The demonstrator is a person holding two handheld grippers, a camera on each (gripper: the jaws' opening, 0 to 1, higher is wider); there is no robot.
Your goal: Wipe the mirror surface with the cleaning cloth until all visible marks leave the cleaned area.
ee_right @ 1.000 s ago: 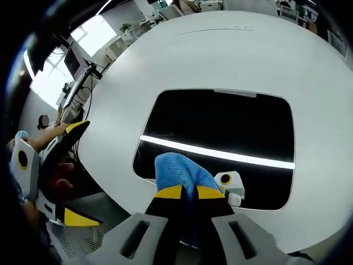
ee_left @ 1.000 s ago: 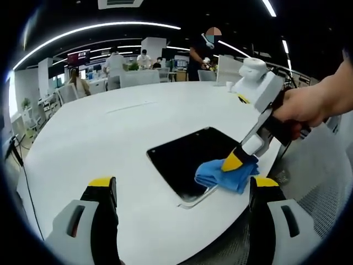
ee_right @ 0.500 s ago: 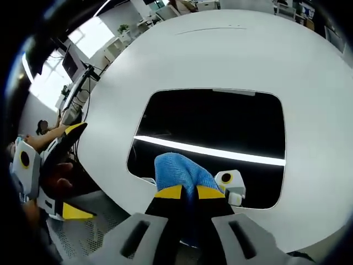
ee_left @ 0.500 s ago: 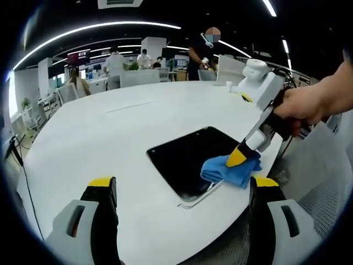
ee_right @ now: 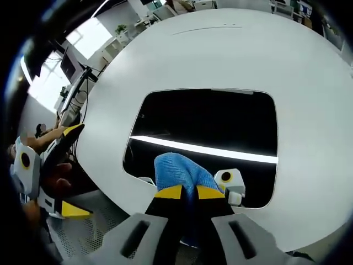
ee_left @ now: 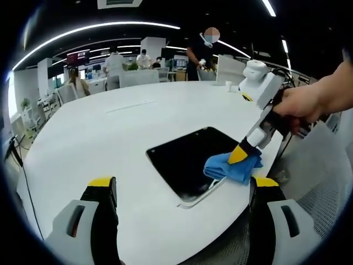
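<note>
Pinching the blue cleaning cloth point(ee_right: 179, 172) between my right tongs point(ee_right: 185, 192), I press it onto the near edge of the dark mirror point(ee_right: 209, 124), which lies flat on the white worktop point(ee_right: 276, 55) just ahead of the tips. From my left tongs point(ee_left: 182, 185), spread wide and holding nothing, I see the right tongs point(ee_left: 239, 155) to the right, cloth point(ee_left: 231, 168) bunched under them on the mirror's point(ee_left: 185, 160) corner, my hand point(ee_left: 306, 102) gripping the handle.
</note>
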